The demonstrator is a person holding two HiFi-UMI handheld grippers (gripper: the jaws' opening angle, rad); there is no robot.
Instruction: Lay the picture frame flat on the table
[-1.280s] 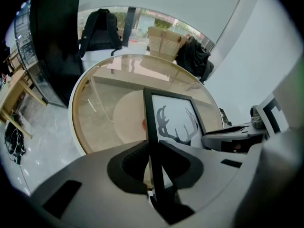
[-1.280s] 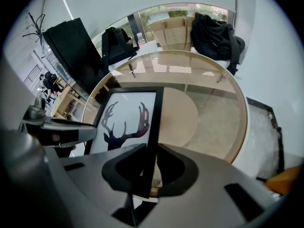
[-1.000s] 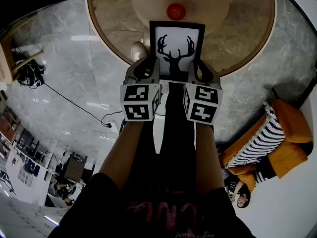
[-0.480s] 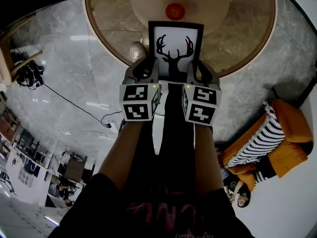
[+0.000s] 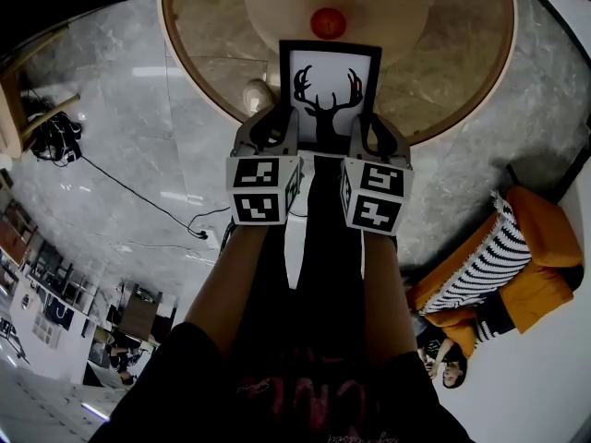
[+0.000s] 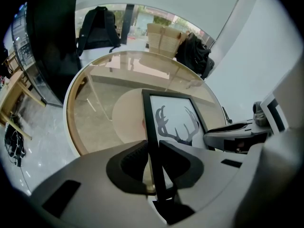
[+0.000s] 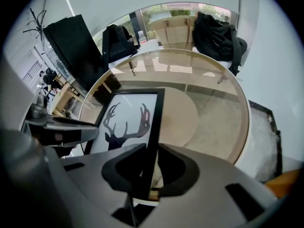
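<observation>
Holding the picture frame (image 5: 331, 90) by its two side rails, the left gripper (image 5: 277, 129) and the right gripper (image 5: 374, 133) appear in the head view almost exactly where they were a second ago: the frame drifts a trace to the left and up at the half-second mark and is now back in line, so no real lowering has begun. The deer print faces up toward the camera. The frame stands over the near part of the round table (image 5: 452, 72), with a red ball (image 5: 328, 22) on a pale disc (image 5: 388, 3) just beyond its top edge. Whether its lower edge touches the tabletop cannot be told here. In the left gripper view the jaws are closed on the frame's black left rail (image 6: 153, 141), which runs up between them. The printed sheet extends to the right, toward the other gripper's body, and the table's surface (image 6: 95, 113) lies beyond and below. In the right gripper view the jaws likewise clamp the right rail (image 7: 151, 141), the print slants off to the left, and the table's rim (image 7: 244, 127) curves round on the right. As a judgement, the near-stillness marks a steady two-sided hold before the tilt-down, and the frame is not yet flat. The next move calls for both grippers to rotate it together so that the rails do not twist or slip
</observation>
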